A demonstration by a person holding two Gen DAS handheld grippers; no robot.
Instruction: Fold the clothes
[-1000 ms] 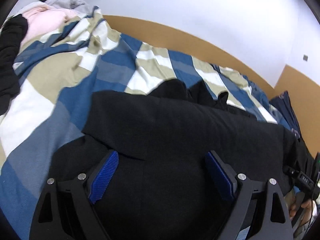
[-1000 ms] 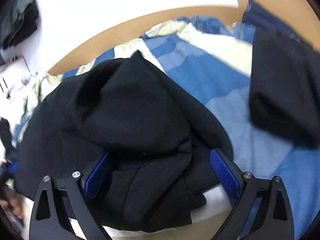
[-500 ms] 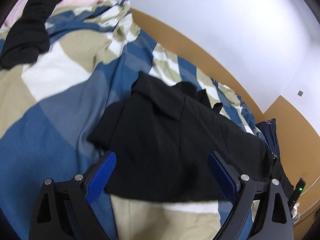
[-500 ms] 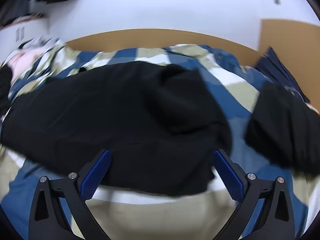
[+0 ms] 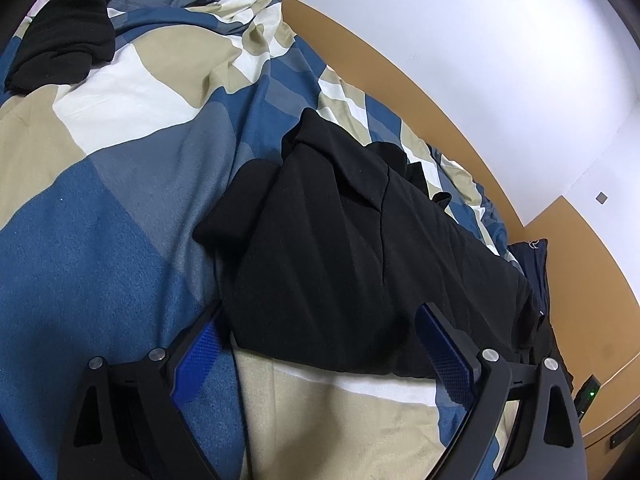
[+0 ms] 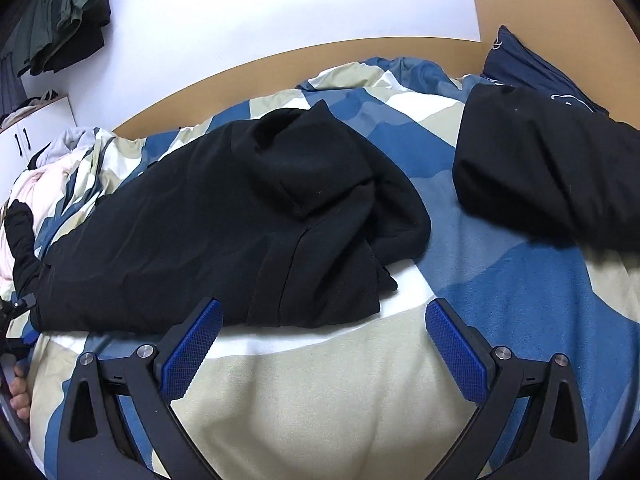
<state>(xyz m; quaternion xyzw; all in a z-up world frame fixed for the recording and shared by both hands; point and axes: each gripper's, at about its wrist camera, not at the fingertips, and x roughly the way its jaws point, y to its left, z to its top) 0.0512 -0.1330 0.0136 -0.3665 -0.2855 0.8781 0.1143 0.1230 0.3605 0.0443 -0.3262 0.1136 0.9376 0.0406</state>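
Observation:
A black hooded top point(image 5: 340, 248) point(image 6: 224, 232) lies stretched across the checked blue, beige and white blanket point(image 5: 120, 208) point(image 6: 320, 392), its hood point(image 6: 312, 168) bunched toward the right end. My left gripper point(image 5: 320, 332) is open, hovering just in front of the garment's near edge, nothing between its blue pads. My right gripper point(image 6: 324, 320) is also open and empty, a little in front of the hem below the hood.
A second black garment point(image 6: 548, 176) sits folded at the right beside a navy pillow point(image 6: 532, 64). Another dark piece point(image 5: 64, 28) and pink bedding point(image 6: 36, 188) lie at the far left. A wooden bed frame point(image 6: 280, 64) runs along the white wall. A hand point(image 6: 18, 396) shows at the left edge.
Both grippers have pulled back from the black top; a second ago they were right over it, now its near edge and the blanket in front show. Both stayed open.

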